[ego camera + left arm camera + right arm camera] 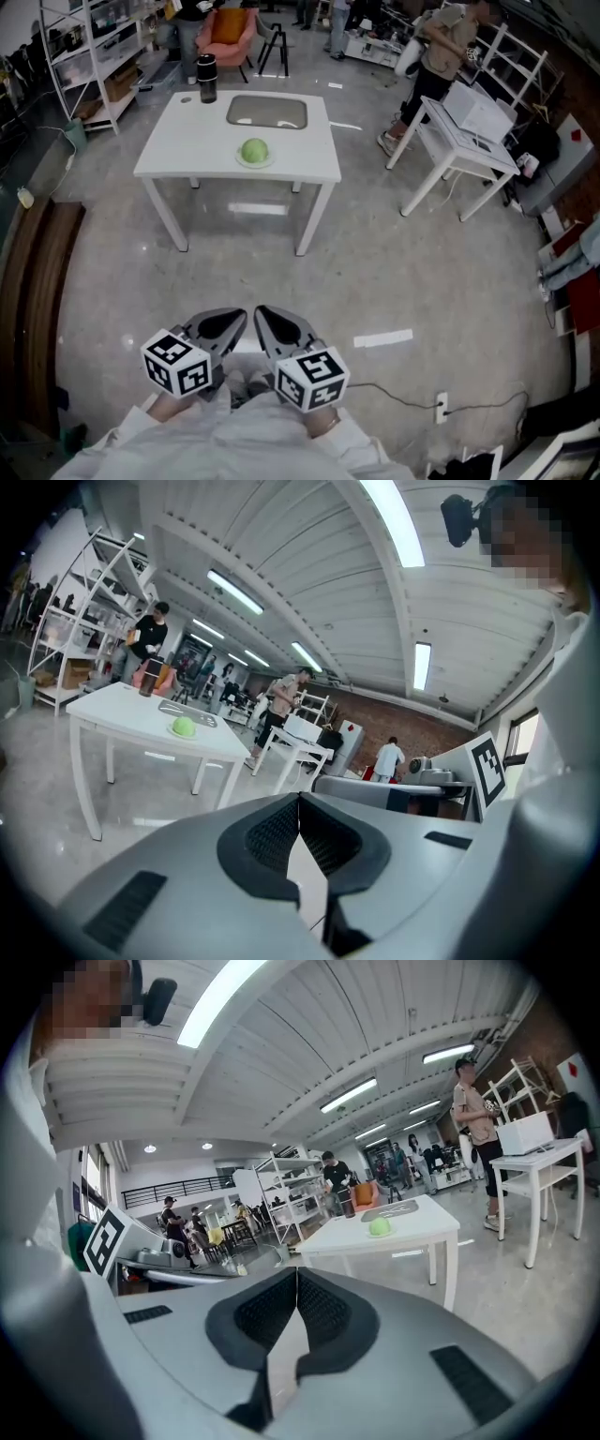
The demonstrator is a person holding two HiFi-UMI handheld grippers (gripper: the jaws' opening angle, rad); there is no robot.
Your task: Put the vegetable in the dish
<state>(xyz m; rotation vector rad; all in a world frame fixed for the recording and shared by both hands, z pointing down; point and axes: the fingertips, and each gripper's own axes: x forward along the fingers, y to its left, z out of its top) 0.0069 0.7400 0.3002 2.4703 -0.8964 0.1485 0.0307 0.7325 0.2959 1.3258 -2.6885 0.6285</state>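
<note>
A round green vegetable (254,150) rests on a small pale dish (268,161) near the front middle of a white table (187,141). It shows far off as a green vegetable (183,727) in the left gripper view and a green vegetable (379,1227) in the right gripper view. My left gripper (239,318) and right gripper (262,313) are held close to my body, well short of the table, side by side. Both are shut with nothing between the jaws.
A grey tray (267,112) and a dark tumbler (207,78) stand at the table's back. A second white table (464,131) with a person beside it is at the right. Shelving (89,47) stands at the left. A cable and socket (441,405) lie on the floor.
</note>
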